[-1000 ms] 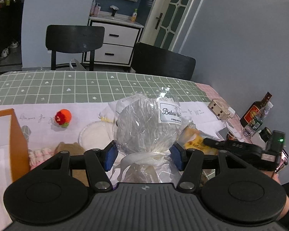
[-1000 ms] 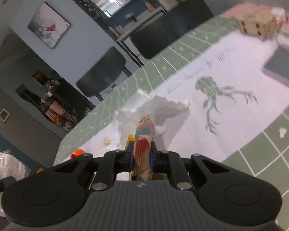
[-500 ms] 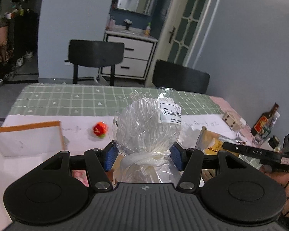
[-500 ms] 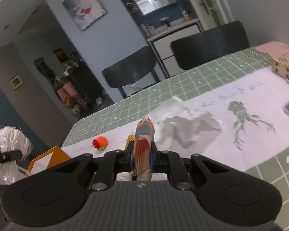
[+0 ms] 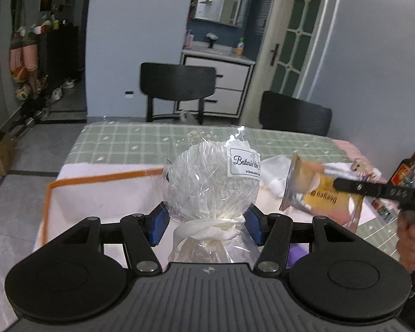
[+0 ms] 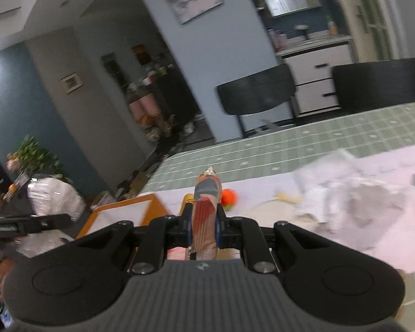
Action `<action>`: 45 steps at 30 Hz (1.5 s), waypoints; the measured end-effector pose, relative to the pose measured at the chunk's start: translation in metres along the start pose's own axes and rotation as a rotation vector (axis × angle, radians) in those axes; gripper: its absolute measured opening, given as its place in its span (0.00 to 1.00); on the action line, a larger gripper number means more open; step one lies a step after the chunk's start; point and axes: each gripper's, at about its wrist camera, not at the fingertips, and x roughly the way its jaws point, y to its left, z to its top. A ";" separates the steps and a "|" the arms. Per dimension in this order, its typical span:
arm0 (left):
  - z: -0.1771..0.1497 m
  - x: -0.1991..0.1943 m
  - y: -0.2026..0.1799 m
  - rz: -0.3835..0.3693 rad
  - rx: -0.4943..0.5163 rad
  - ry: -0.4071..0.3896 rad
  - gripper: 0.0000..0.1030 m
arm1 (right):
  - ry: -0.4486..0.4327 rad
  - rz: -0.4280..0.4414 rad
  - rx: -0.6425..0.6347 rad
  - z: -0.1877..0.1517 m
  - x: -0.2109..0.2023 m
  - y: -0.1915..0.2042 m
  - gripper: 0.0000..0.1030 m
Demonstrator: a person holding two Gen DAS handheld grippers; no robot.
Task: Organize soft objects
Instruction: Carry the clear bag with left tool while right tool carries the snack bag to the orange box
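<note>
The clear bag [image 5: 211,182] is round and puffy, with a white label near its top and a white tie around its neck. The left gripper [image 5: 207,222] has it squeezed between its 2 blue fingers [image 5: 158,222], just above the tie, and holds it up in the air over the orange-rimmed box [image 5: 102,179]. The box sits at the near left part of the worktop [image 5: 141,141], which has a green checked cloth. To the right of the bag is the snack packet [image 5: 322,193], yellow and pink, also up in the air. The right gripper [image 6: 204,222] pinches this packet tight, with its fingers nearly together on the thin edge. In the right wrist view the packet sticks up between those fingers, and the bag shows far off to the left. A small orange ball [image 6: 229,197] lies on the worktop just behind the packet. Crumpled white wrapping [image 6: 354,193] lies to the right of the ball. 2 black chairs [image 5: 177,88] stand at the far side of the worktop. A brown bottle [image 5: 406,168] stands at the right edge.
</note>
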 end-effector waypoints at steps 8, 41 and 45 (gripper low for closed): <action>-0.020 -0.010 0.045 0.073 -0.008 0.046 0.64 | 0.090 0.143 -0.051 -0.014 0.046 0.076 0.13; -0.091 0.073 0.064 0.234 0.380 0.506 0.66 | 0.473 0.102 -0.350 -0.113 0.186 0.181 0.12; -0.093 0.080 0.060 0.273 0.430 0.548 0.67 | 0.511 0.078 -0.449 -0.115 0.189 0.188 0.12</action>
